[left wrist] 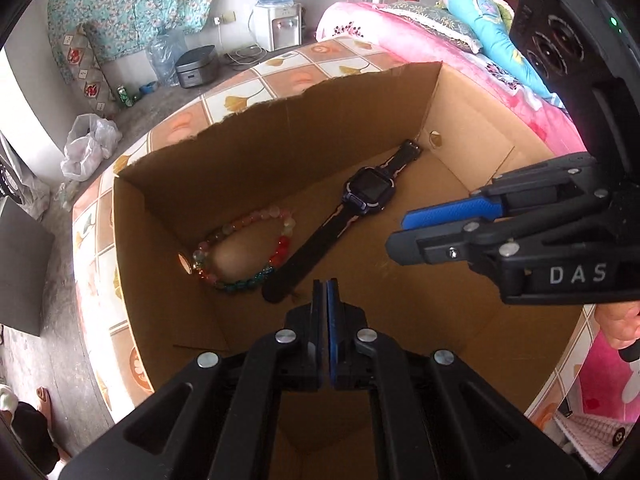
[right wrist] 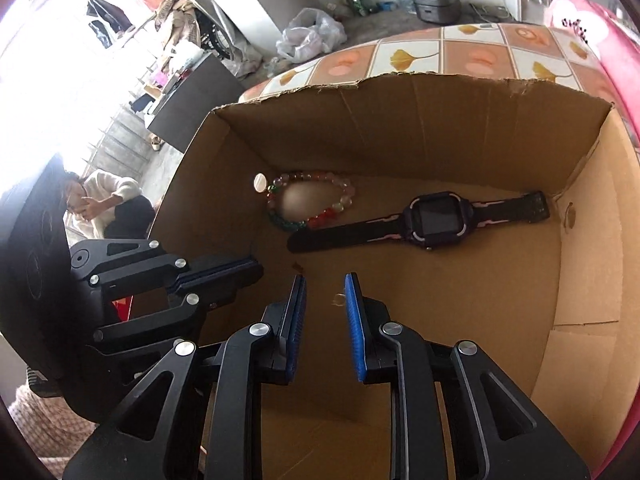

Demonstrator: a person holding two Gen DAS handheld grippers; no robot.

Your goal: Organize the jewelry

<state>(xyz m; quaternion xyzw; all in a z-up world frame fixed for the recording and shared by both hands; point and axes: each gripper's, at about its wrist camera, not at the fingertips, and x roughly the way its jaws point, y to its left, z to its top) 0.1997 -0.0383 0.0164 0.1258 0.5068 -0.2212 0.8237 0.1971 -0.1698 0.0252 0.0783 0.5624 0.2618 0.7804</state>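
Already laid in the open brown cardboard box (left wrist: pixel 472 128) are a multicoloured beaded bracelet (left wrist: pixel 244 248) and a black square-faced wristwatch (left wrist: pixel 362 200), while the left hand-held gripper (left wrist: pixel 326 292) is pressed together, empty, and the right hand-held gripper (right wrist: pixel 325 300) is held slightly spread, with no further jewelry seen.

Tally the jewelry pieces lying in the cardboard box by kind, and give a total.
Multicoloured round-bead bracelet: 1
Black square-faced wristwatch with a pink-trimmed strap: 1
Total: 2, both on the floor of the brown cardboard box, the bracelet in the far corner and the watch beside it.
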